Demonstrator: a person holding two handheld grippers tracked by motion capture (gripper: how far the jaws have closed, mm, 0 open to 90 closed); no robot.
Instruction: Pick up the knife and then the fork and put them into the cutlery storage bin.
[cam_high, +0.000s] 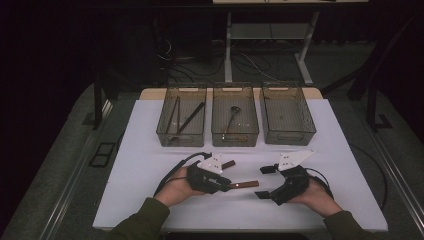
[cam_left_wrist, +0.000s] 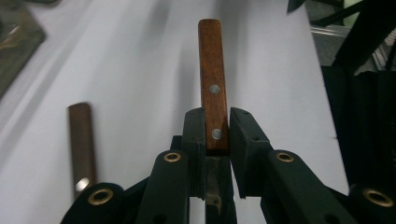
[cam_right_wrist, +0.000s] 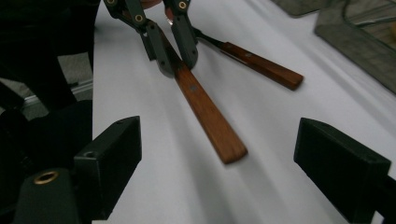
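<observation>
The high view looks forward and down from above the person's side onto the white table (cam_high: 150, 200), from far enough to take in the three bins (cam_high: 234, 120) at its far edge. The left gripper view rides close behind the left gripper (cam_left_wrist: 217, 126), facing along a wooden-handled utensil (cam_left_wrist: 212, 79) over the tabletop. The right gripper view sits low behind the right gripper (cam_right_wrist: 217, 154), facing the left one. All three views share that utensil.
</observation>
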